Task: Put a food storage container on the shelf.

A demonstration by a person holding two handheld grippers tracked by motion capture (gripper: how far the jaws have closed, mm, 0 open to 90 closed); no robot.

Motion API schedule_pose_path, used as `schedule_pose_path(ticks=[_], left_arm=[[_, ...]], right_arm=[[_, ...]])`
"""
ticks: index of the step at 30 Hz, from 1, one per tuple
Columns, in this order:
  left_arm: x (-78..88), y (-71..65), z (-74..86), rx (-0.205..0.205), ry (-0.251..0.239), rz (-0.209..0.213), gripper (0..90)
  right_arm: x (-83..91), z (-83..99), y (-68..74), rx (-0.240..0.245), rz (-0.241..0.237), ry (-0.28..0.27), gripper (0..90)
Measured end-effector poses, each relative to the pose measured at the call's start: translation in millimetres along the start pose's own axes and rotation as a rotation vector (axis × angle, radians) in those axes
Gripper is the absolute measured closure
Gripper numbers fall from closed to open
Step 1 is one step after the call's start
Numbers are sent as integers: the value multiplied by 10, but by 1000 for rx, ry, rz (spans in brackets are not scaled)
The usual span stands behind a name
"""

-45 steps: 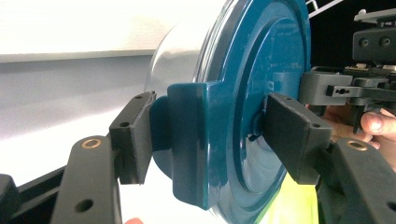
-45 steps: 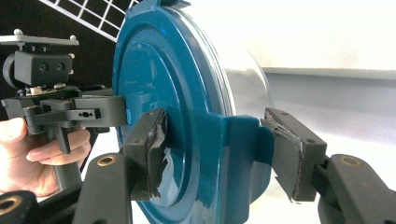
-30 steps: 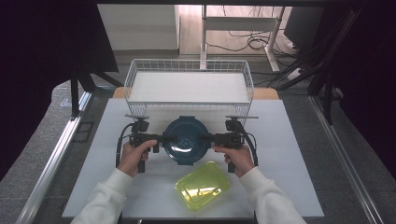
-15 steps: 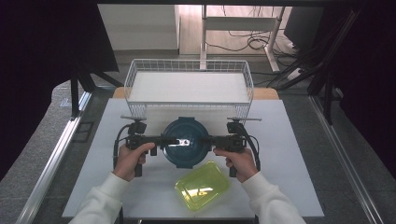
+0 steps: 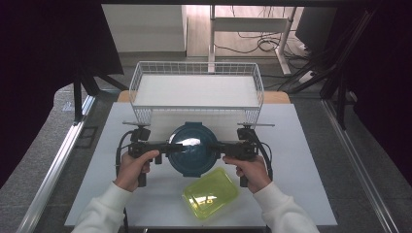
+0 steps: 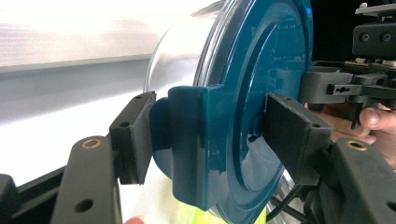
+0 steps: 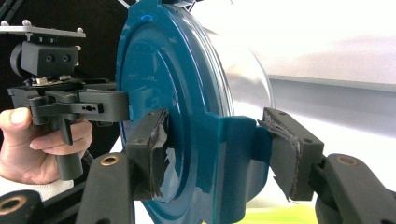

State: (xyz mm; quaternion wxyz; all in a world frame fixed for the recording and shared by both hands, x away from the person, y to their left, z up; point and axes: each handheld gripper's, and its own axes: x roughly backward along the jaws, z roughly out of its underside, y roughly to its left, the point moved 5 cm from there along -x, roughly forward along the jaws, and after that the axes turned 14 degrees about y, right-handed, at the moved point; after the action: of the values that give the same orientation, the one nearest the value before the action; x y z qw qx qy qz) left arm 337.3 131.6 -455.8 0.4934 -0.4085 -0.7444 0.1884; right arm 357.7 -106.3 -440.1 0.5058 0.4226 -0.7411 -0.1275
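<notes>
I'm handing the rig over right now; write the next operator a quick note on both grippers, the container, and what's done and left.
Left gripper: shut on the left clip tab of the round glass container with the dark teal lid.
Right gripper: shut on the opposite tab.
The container hangs between both grippers over the white table, just in front of the white wire basket.
The yellow-green translucent rectangular lid lies on the table nearer the person.
Done: container gripped from both sides.
Left: probably carry it into the basket and release.
</notes>
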Motion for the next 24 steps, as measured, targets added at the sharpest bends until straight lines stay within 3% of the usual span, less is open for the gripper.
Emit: schedule_pose_path(ticks=[24], left_arm=[[319,-279,-315,-48,-45,6,364]], right_arm=[[309,-333,336,67,31,-47,424]])
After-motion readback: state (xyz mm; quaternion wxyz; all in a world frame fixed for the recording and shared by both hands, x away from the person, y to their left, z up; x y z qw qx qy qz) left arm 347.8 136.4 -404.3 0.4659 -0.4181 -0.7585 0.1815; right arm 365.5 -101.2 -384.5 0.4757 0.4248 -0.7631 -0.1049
